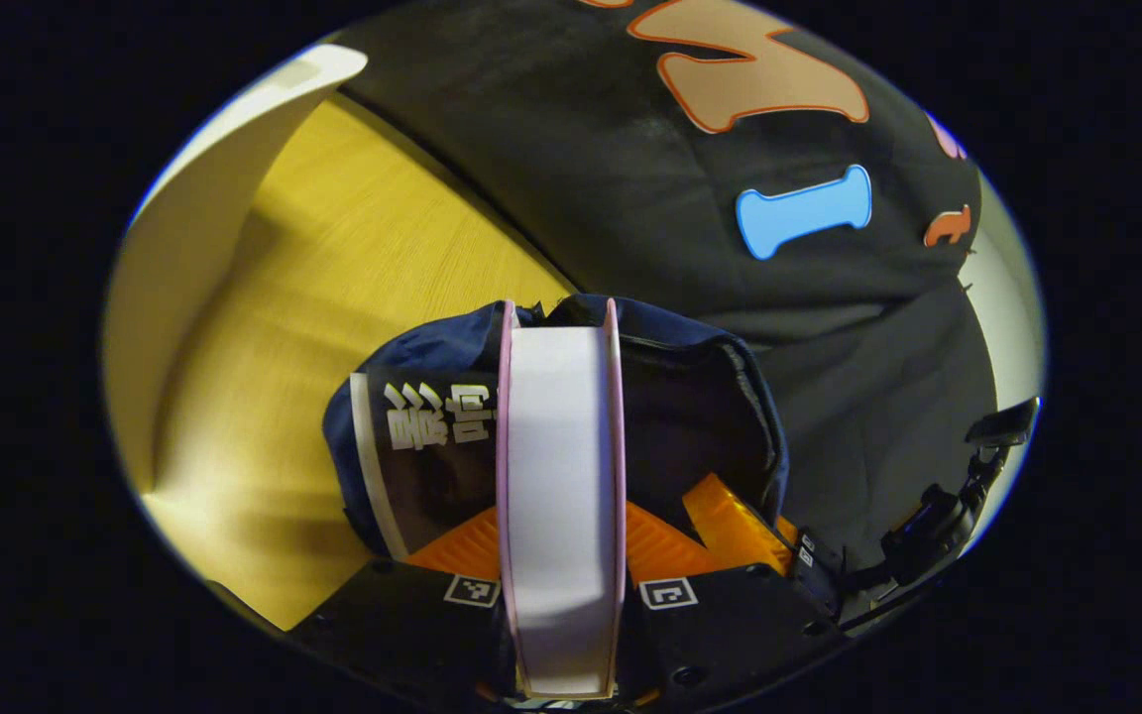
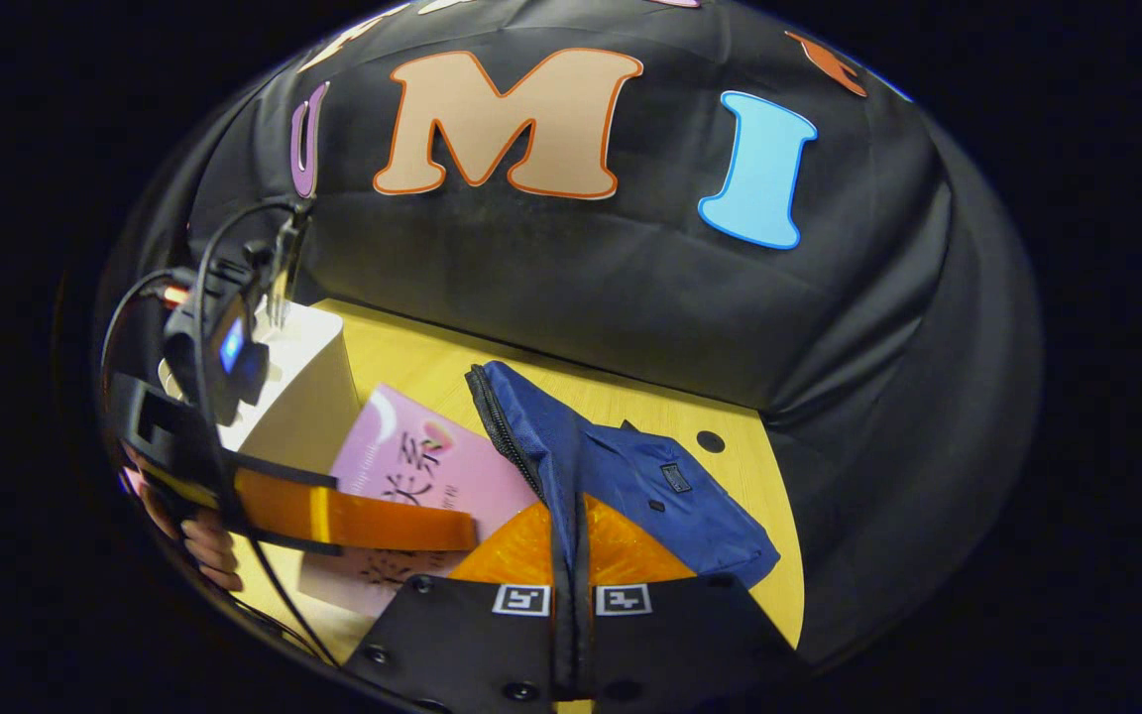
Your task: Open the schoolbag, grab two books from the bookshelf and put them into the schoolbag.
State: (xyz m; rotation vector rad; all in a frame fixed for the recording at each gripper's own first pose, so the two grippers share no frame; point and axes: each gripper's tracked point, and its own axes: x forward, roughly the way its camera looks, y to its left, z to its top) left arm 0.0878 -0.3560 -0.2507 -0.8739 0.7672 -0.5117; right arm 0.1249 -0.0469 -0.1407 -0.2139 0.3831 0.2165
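Observation:
My left gripper (image 1: 561, 521) is shut on a pink-covered book (image 1: 561, 476), held on edge with its white pages facing the camera, above the open mouth of the navy schoolbag (image 1: 700, 397). A dark book with white characters (image 1: 432, 466) stands inside the bag, left of the pink one. My right gripper (image 2: 568, 540) is shut on the schoolbag's zippered rim (image 2: 531, 446) and holds it up. In the right gripper view, the pink book (image 2: 412, 461) shows flat-on left of the bag, with the left gripper's finger (image 2: 353, 518) across its cover and a hand behind.
The bag lies on a yellow wooden table (image 1: 333, 297). A white bookshelf panel (image 1: 184, 248) rises at the left, and in the right gripper view the bookshelf (image 2: 308, 402) stands behind the pink book. The booth's black cloth wall (image 2: 581, 278) closes the far side.

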